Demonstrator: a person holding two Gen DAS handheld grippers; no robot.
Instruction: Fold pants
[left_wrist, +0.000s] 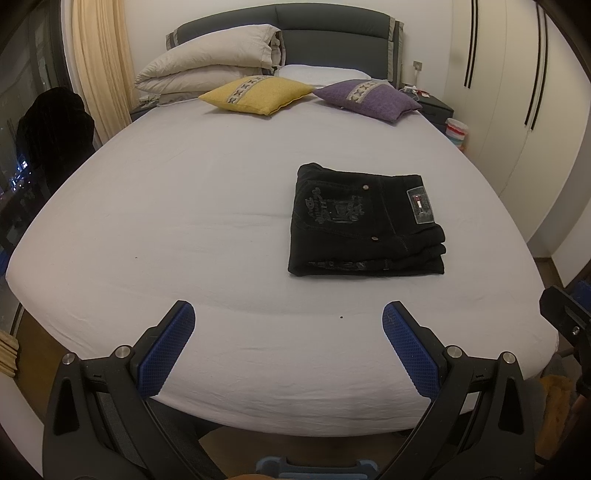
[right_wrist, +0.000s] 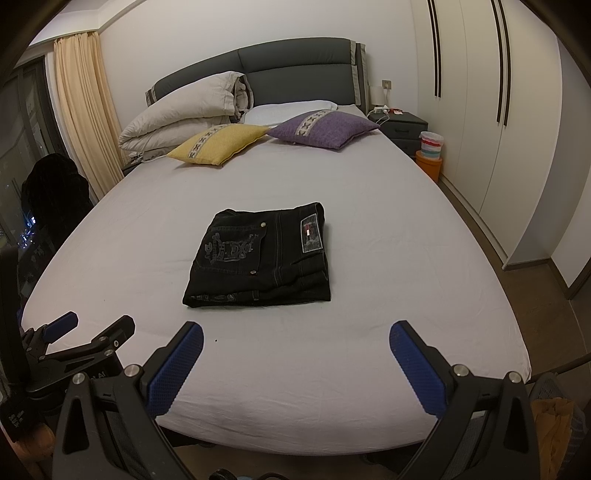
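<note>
Black jeans (left_wrist: 364, 221) lie folded into a compact rectangle on the white bed sheet (left_wrist: 184, 221), back pocket and label patch facing up. They also show in the right wrist view (right_wrist: 262, 258). My left gripper (left_wrist: 288, 317) is open and empty, hovering over the foot edge of the bed, well short of the jeans. My right gripper (right_wrist: 295, 338) is open and empty, also at the foot edge, apart from the jeans. The left gripper's side (right_wrist: 66, 339) shows at the lower left of the right wrist view.
A yellow cushion (left_wrist: 256, 94), a purple cushion (left_wrist: 369, 98) and a folded beige duvet (left_wrist: 210, 62) lie at the headboard. A nightstand (right_wrist: 400, 123) and a striped bin (right_wrist: 430, 142) stand right of the bed. White wardrobes (right_wrist: 498, 110) line the right wall.
</note>
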